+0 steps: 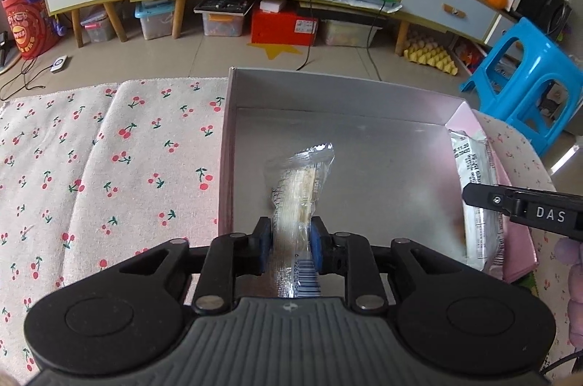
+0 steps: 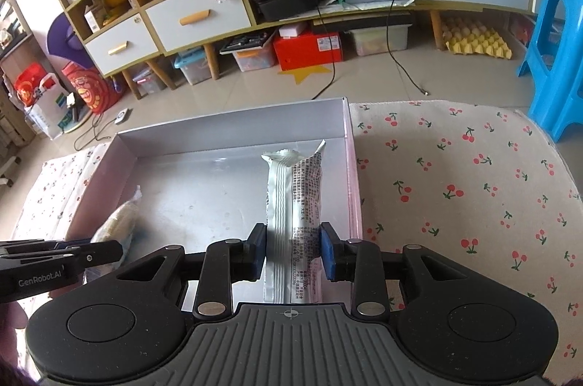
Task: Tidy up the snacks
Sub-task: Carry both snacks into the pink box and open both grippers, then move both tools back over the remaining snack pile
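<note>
A pink open box (image 1: 227, 145) with a silver inside sits on the cherry-print cloth; it also shows in the right wrist view (image 2: 233, 131). My left gripper (image 1: 291, 242) is shut on a clear-wrapped cracker snack (image 1: 300, 182), held over the box's near left part. My right gripper (image 2: 293, 249) is shut on a white wrapped snack bar (image 2: 295, 189), held over the box's right side. The cracker snack also shows at the left in the right wrist view (image 2: 116, 222). The white bar shows at the right in the left wrist view (image 1: 473, 167).
The cherry-print cloth (image 1: 109, 167) covers the table on both sides of the box. A blue plastic stool (image 1: 524, 83) stands beyond the table's right edge. A long cabinet (image 2: 204, 18) with drawers and storage boxes under it lines the far wall.
</note>
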Motion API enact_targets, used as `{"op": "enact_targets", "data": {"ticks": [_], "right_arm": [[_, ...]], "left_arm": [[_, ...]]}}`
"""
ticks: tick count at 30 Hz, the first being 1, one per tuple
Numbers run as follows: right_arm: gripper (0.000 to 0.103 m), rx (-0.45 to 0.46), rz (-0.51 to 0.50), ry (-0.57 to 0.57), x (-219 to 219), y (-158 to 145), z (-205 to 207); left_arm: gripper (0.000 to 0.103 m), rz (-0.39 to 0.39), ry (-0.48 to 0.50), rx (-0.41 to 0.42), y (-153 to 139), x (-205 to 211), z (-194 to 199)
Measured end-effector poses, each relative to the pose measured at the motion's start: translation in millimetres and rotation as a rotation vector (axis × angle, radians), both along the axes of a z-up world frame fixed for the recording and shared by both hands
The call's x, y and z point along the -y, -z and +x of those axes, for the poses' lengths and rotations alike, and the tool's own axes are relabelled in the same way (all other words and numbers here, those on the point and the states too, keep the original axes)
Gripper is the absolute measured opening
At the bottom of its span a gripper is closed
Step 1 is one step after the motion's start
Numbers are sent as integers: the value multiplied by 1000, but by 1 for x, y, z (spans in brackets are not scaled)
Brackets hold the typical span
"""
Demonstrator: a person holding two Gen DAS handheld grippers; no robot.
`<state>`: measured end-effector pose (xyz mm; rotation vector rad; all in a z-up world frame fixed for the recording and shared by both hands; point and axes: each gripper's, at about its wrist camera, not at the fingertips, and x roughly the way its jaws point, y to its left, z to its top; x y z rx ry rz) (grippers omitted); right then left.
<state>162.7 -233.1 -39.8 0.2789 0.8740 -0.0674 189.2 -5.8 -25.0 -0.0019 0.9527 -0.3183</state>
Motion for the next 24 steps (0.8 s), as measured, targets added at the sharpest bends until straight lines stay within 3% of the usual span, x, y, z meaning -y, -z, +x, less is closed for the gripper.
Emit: {"op": "enact_targets", "data": {"ticks": [1, 3, 6, 8, 12, 16, 19, 24], "right_arm": [[34, -4, 7, -3, 0, 0, 0], [46, -9, 29, -8, 1, -2, 0], [53, 1, 45, -10, 2, -9, -3], [55, 4, 37, -14, 1, -15, -7], [74, 19, 22, -24, -4, -31, -18], [77, 16, 19, -33, -12, -45, -30], [85, 21, 13, -42, -18, -55, -44], [86, 16, 1, -65, -24, -64, -65]], "left_arm": [[24, -3, 2, 3, 0, 0, 0], [30, -6, 6, 10, -2, -1, -2], [44, -46, 24, 17, -6, -3, -7], [63, -61, 27, 31, -10, -3, -11], [73, -85, 41, 52, -22, -4, -20], [91, -113, 30, 69, -35, -9, -32], [96, -102, 28, 78, -42, -12, -42], [102, -57, 8, 87, -50, -19, -61]]}}
